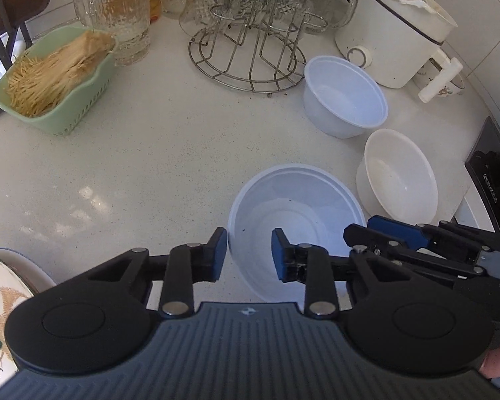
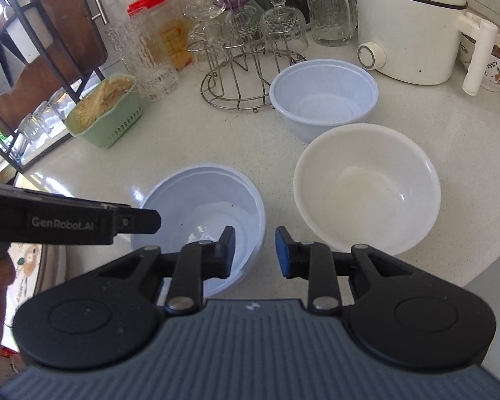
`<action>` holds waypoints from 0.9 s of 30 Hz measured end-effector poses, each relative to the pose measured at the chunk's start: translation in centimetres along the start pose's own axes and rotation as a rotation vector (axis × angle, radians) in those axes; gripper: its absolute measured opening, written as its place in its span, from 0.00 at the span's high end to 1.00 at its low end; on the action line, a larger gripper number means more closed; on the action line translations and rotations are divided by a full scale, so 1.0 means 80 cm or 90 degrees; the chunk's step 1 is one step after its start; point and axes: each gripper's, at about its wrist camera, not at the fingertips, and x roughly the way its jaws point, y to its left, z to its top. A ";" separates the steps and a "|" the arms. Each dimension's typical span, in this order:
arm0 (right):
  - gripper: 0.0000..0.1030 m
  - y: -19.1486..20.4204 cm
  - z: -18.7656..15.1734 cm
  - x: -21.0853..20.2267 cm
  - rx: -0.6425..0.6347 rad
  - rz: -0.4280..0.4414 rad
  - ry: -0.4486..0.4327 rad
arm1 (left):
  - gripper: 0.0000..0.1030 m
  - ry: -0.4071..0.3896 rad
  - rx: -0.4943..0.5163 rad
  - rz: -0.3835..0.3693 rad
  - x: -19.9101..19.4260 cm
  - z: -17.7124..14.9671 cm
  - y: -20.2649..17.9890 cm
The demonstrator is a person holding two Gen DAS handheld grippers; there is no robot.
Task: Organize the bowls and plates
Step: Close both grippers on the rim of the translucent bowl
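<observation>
Left wrist: patterned plate (image 1: 0,300) cut off.

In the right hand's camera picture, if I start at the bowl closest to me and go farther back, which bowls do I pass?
Nearest is the bluish plastic bowl by the gripper tips, then the cream bowl, then the second bluish bowl at the back, next to the wire glass rack.
</observation>
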 end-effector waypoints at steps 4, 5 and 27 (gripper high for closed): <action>0.77 -0.004 0.000 0.009 0.008 0.010 0.013 | 0.72 0.011 -0.001 0.000 0.005 0.002 -0.002; 0.77 -0.004 0.001 0.009 0.008 0.012 0.014 | 0.72 0.011 -0.001 0.003 0.005 0.003 -0.002; 0.77 0.060 0.013 0.024 -0.079 0.090 0.022 | 0.72 -0.003 -0.088 0.046 -0.037 -0.015 0.065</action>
